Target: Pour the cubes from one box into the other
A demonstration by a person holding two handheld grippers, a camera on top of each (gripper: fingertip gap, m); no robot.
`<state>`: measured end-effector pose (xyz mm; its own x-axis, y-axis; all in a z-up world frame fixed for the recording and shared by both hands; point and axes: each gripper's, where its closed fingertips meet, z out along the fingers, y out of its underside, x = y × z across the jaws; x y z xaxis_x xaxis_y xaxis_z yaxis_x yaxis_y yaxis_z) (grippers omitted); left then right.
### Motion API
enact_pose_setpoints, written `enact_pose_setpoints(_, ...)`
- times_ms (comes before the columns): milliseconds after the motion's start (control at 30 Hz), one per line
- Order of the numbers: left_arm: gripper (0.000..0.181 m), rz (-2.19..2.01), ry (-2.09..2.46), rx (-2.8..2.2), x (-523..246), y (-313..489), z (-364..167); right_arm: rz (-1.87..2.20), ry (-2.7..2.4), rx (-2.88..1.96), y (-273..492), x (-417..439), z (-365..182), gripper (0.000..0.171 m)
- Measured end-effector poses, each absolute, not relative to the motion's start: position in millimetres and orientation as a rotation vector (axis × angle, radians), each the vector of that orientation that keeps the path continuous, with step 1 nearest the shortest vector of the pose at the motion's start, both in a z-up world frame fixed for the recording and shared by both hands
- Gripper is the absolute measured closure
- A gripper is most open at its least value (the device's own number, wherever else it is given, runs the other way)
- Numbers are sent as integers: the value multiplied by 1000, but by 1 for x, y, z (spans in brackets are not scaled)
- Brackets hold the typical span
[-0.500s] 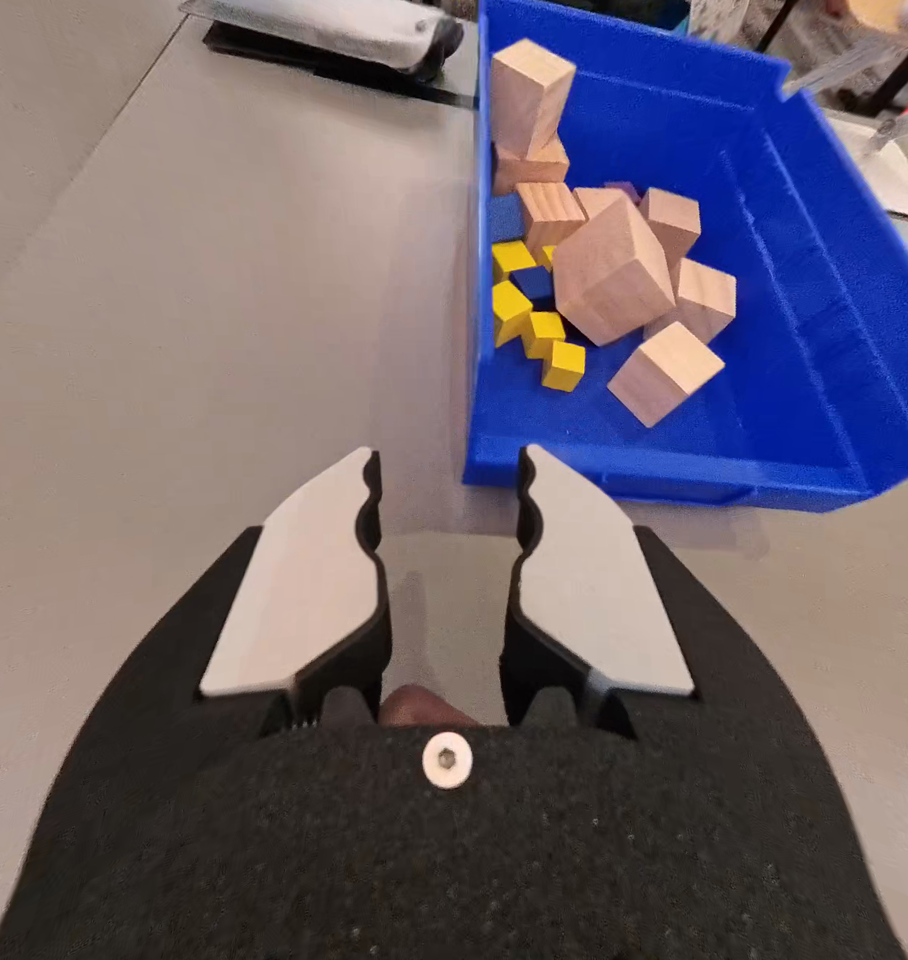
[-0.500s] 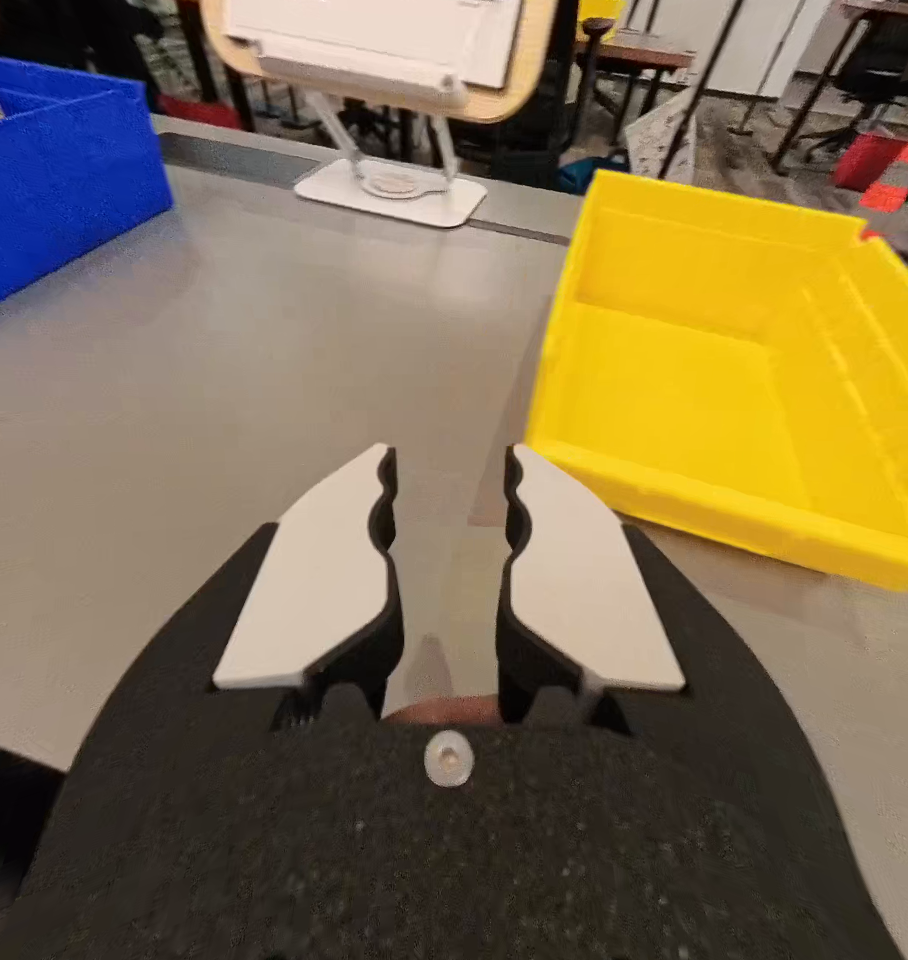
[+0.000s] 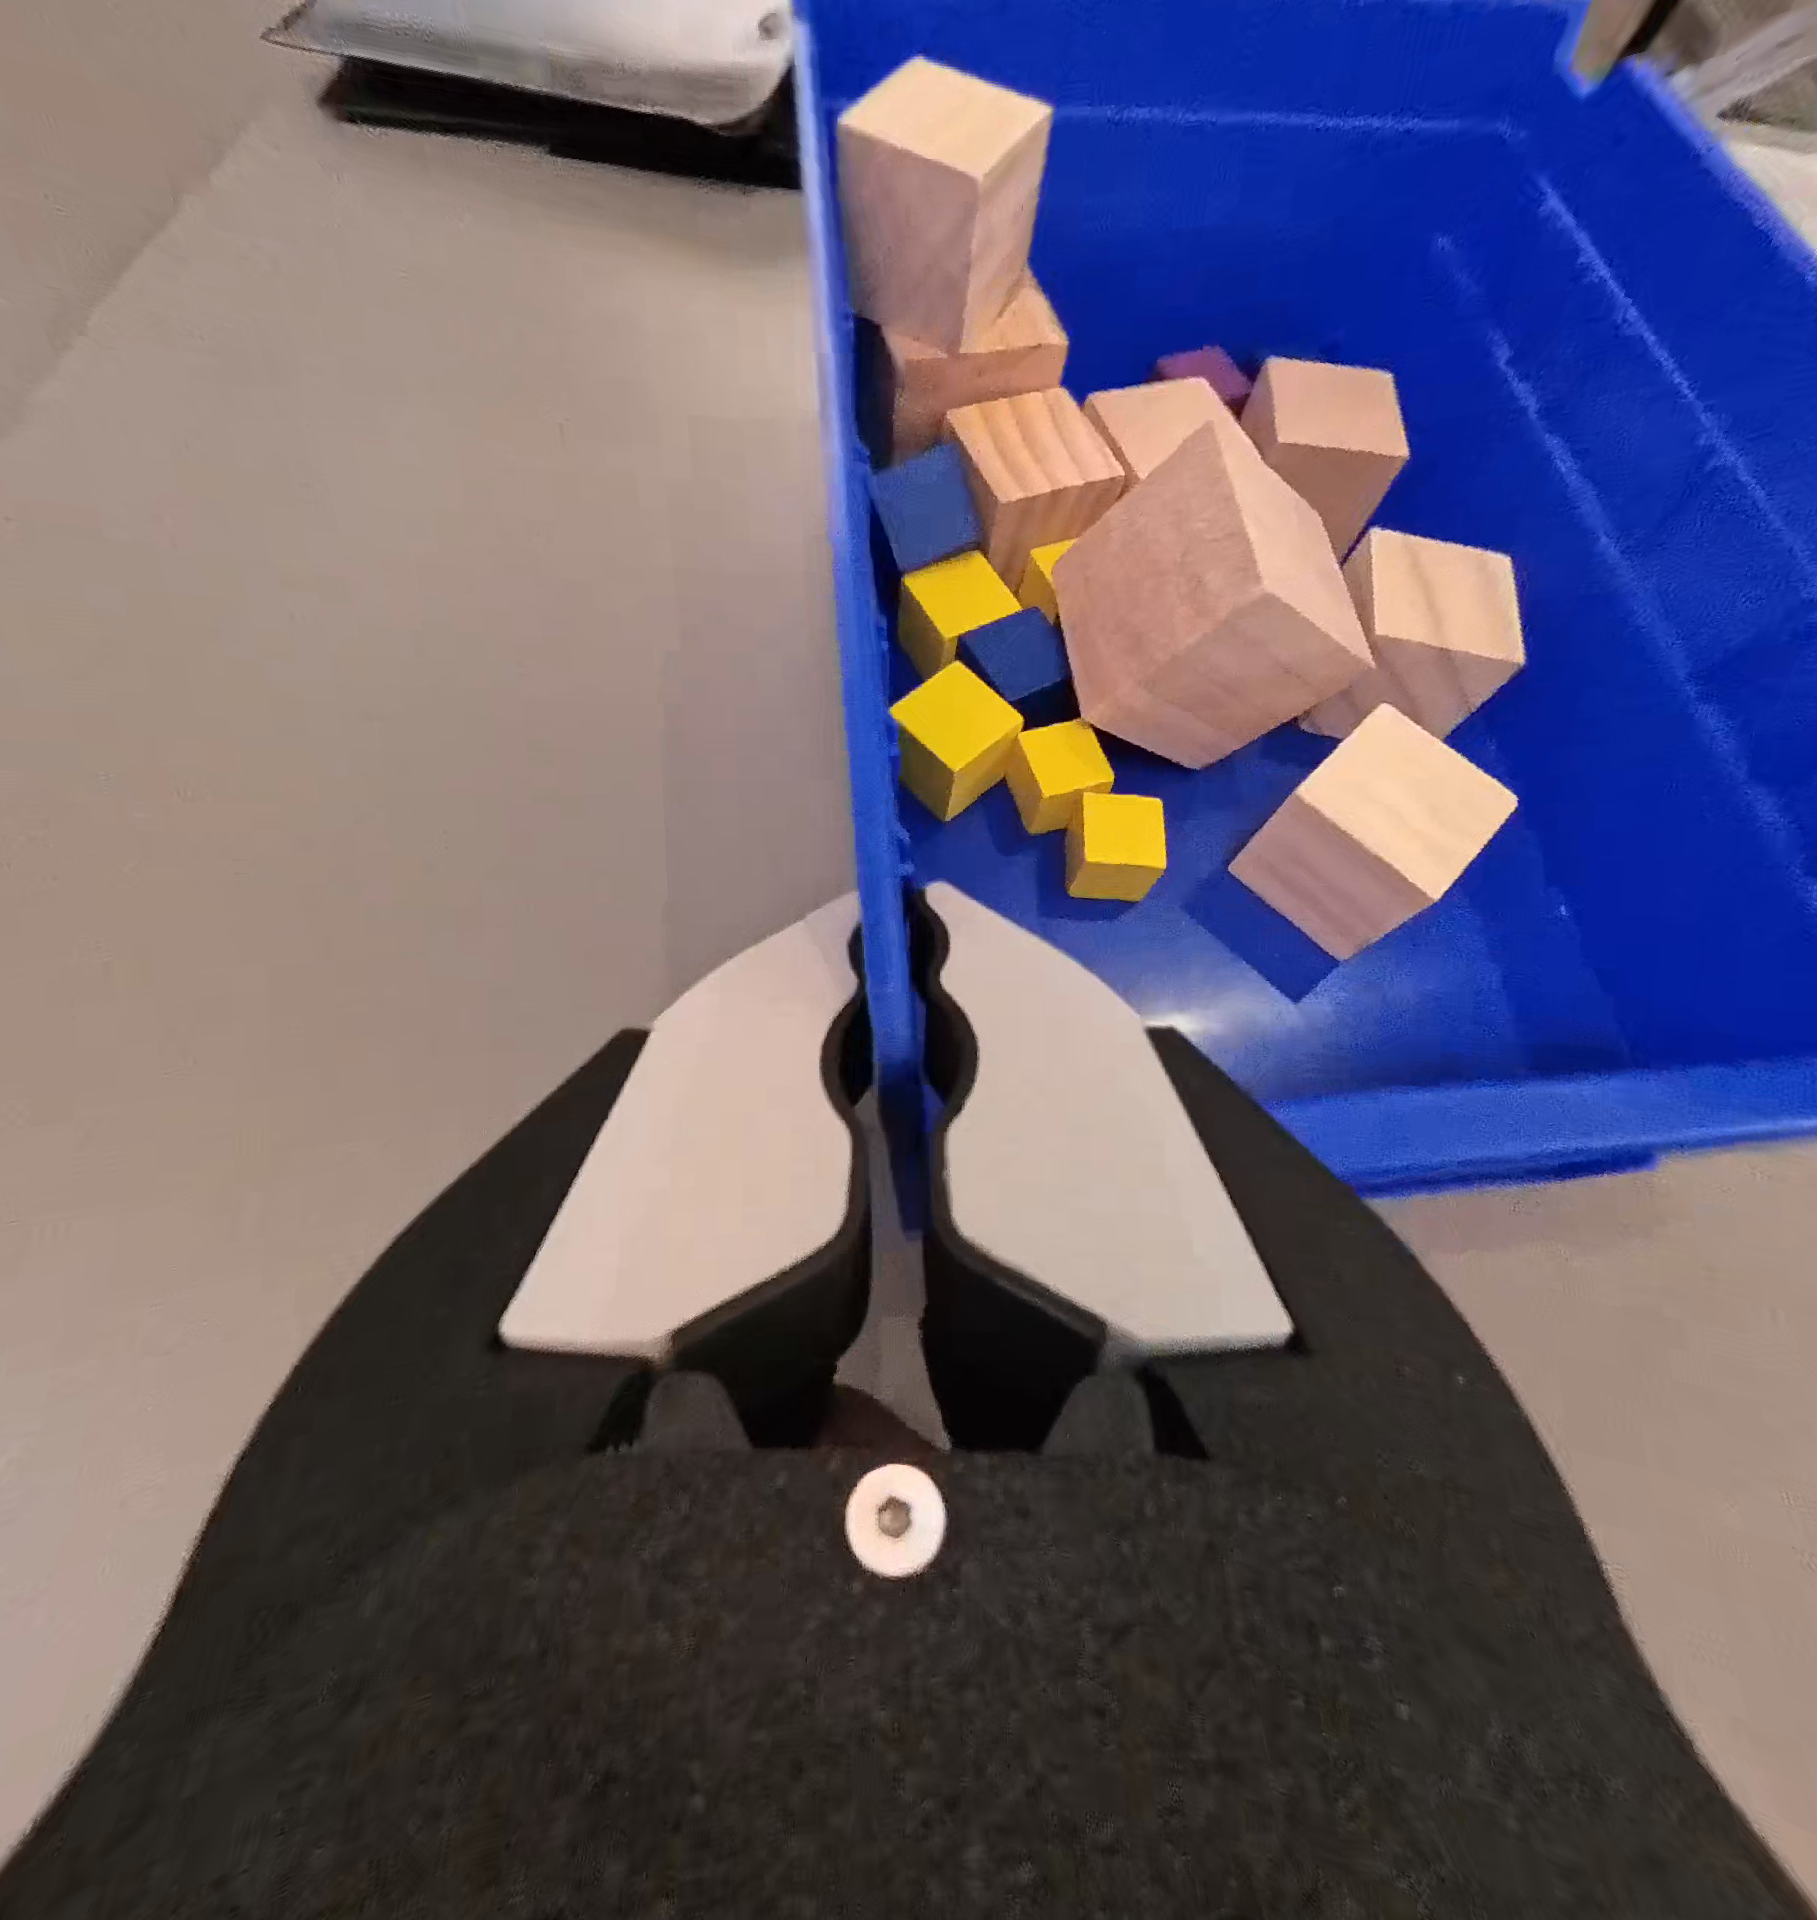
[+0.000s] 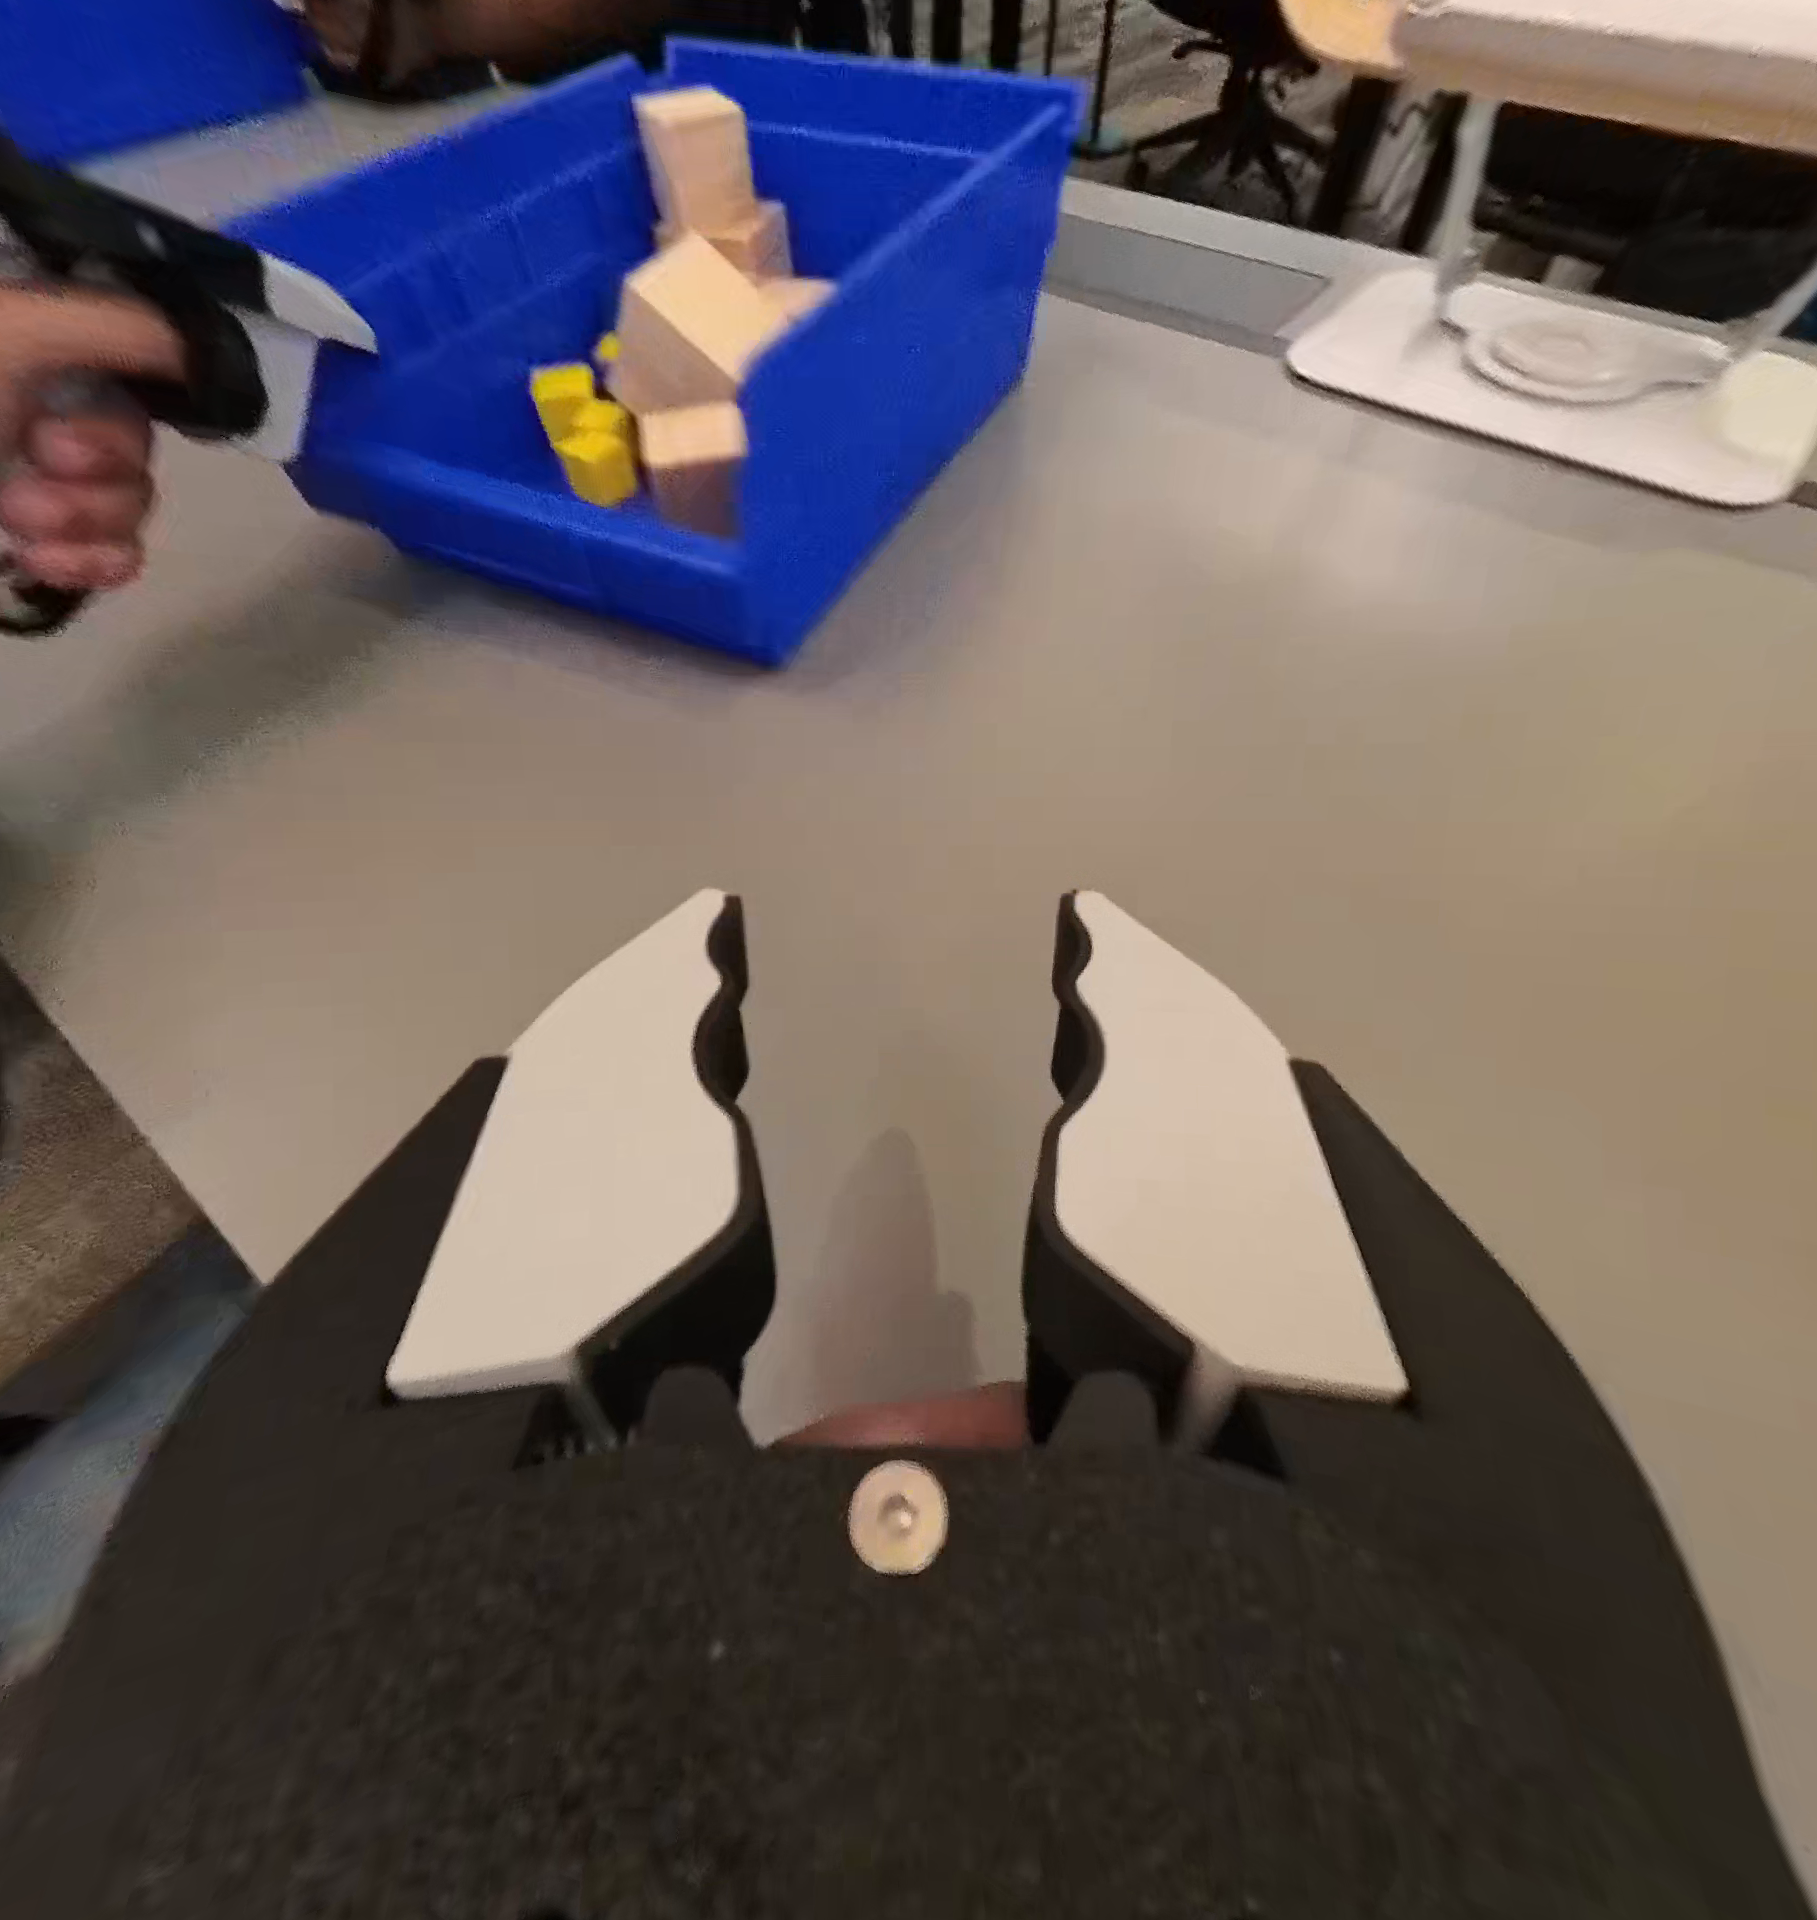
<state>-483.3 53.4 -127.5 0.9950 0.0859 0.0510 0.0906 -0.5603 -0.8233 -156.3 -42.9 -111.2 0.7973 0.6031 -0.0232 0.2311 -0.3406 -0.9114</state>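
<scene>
A blue box (image 3: 1662, 644) stands on the grey table and holds several plain wooden cubes (image 3: 1210, 597), small yellow cubes (image 3: 954, 738) and blue cubes (image 3: 1018, 655). My left gripper (image 3: 893, 935) is shut on the box's left wall near its front corner, one finger outside and one inside. In the right wrist view the same blue box (image 4: 862, 416) sits at the upper left with the left gripper (image 4: 291, 322) on its corner. My right gripper (image 4: 899, 914) is open and empty over bare table, well short of the box. The yellow box is out of view.
A white stand base (image 4: 1548, 416) sits at the back right of the table. A dark flat object with a white cover (image 3: 561, 73) lies behind the box at the table's far edge. The table's front left edge (image 4: 125, 1132) drops to carpeted floor.
My left gripper moved forward and closed on the blue box's left wall. My right gripper swung left, away from the yellow box, faces the blue box and has opened wider.
</scene>
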Motion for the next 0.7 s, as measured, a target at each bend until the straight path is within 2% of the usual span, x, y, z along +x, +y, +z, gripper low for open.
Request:
enact_pose_setpoints(133,175,74,-101,-2183,-446,40,-128,542,-535,-1926,7,-234,-104,114)
enact_pose_setpoints(267,175,59,-155,-2155,-433,25,-128,333,-484,-1997,68,-249,-126,117)
enact_pose_setpoints(367,176,76,-144,-2134,-431,22,-128,436,-455,-2107,83,-255,-144,123)
enact_pose_setpoints(400,176,69,-137,-2133,-430,22,-128,490,-401,-2109,85,-251,-139,151)
enact_pose_setpoints(433,176,62,-123,-2131,-429,21,-128,545,-393,-2093,84,-249,-134,161)
enact_pose_setpoints(533,175,100,-52,-2136,-409,15,-128,362,-422,-2069,84,-229,-131,169)
enact_pose_setpoints(700,175,43,9,-2151,-365,8,-115,354,-364,-2021,68,-182,-113,169)
